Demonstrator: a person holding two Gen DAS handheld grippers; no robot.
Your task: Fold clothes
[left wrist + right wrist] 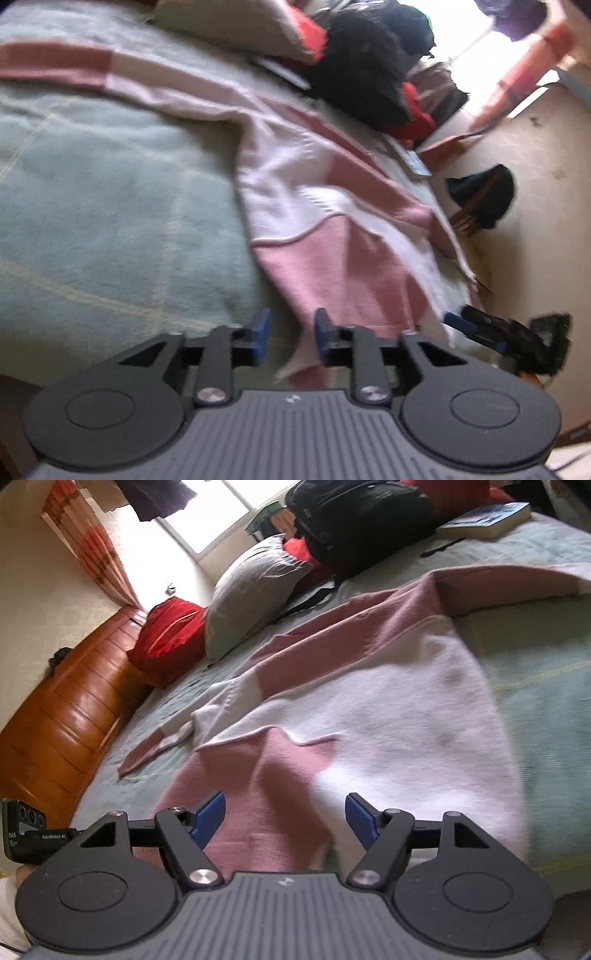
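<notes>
Two tools hang over a bed (pixel 92 192) spread with a pale green blanket, and both stand with their blue pads apart, holding nothing.

From the left wrist view, the left tool (pixel 291 338) has its jaws spread a moderate way. A pink and white sweater (pixel 325 221) lies straight ahead of it, and the pink hem corner of the garment reaches down into the gap between the fingers without either pad pressing on it. One sleeve runs away ahead and to the left across the blanket. To the right of this tool, low at the bed's edge, the right tool (pixel 476 326) shows as a dark blurred shape with a blue pad. Far ahead sit a grey pillow (pixel 236 26), a black backpack (pixel 365 70) and something red beside them. Off to the right is the floor (pixel 535 155) with a dark object on it, too blurred to name.

From the right wrist view, the right tool (pixel 284 818) has its jaws wider apart, over the pink lower part of the sweater (pixel 388 709), which spreads ahead with its white body in the middle and pink sleeves reaching ahead left and ahead right. Whether the pads touch the cloth cannot be told. Ahead to the left are the grey pillow (pixel 251 590), a red cushion (pixel 170 642) and a wooden headboard (pixel 62 716). Far ahead lie the black backpack (pixel 358 520) and a book (pixel 487 517) on the blanket. A curtain (pixel 88 542) hangs by the bright window at the far left.
</notes>
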